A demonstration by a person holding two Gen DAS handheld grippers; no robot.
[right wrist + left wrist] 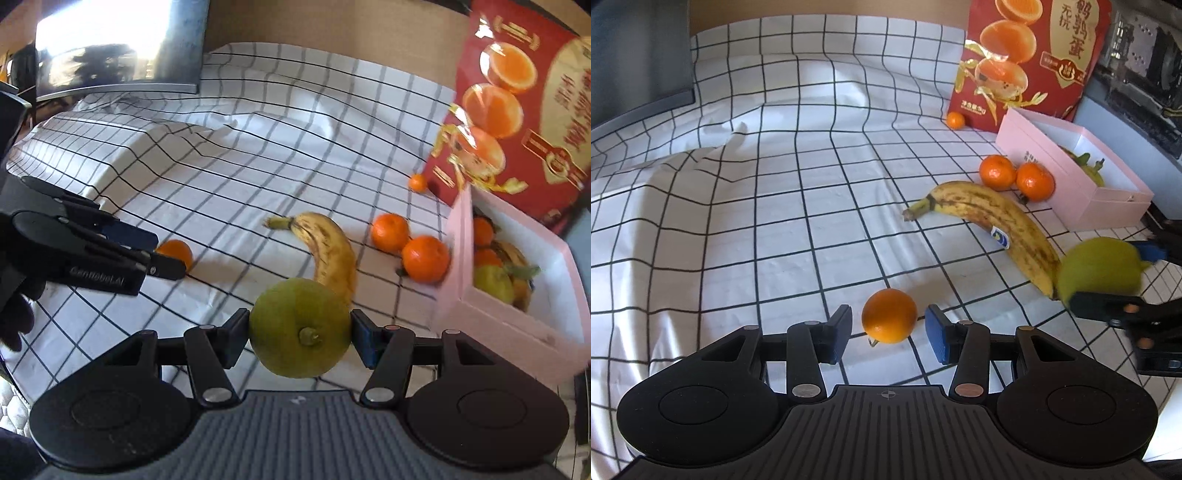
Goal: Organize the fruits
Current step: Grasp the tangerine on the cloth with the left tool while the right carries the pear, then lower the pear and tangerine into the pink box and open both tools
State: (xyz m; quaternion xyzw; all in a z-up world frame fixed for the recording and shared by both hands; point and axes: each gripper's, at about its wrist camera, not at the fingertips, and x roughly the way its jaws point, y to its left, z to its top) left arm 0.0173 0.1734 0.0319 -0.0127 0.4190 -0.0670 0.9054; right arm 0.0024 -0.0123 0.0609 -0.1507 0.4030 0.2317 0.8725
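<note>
Our right gripper (299, 328) holds a round green citrus fruit (300, 328) clamped between its jaws, lifted above the white black-checked cloth (775, 221). Our left gripper (888, 325) has its jaws wide, straddling a small orange mandarin (889, 315) on the cloth without touching it. A spotted yellow banana (997, 221) lies between them, two more mandarins (1015, 177) just beside the open pink box (458, 266), which seems to hold several fruits, though blur obscures them.
</note>
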